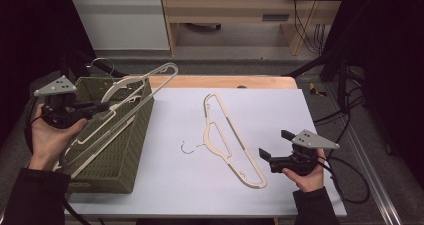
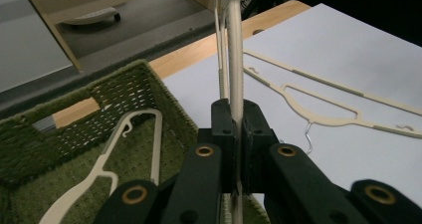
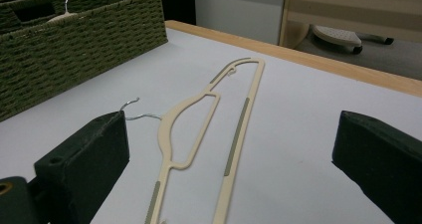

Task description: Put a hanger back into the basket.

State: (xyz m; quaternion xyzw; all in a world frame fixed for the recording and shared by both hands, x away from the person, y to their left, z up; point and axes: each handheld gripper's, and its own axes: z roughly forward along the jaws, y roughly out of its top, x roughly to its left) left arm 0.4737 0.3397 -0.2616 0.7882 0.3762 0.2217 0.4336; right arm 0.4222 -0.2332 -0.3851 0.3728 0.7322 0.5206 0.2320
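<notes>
While left gripper (image 1: 102, 105) pinches cream hanger (image 1: 150, 85) over green basket (image 1: 130, 150) — right gripper (image 1: 275, 145) spread, beside second hanger (image 1: 230, 140).

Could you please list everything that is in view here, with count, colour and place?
held hanger: one, cream, clamped in the left gripper above the basket
basket hanger: one, cream, lying inside the basket
table hanger: one, cream with a metal hook, flat on the sheet
basket: one, green woven, table's left end
sheet: one, white, covering the table
table: one, wooden, far edge showing
left gripper: one, black, jaws shut
right gripper: one, black, jaws open, beside the table hanger
</notes>
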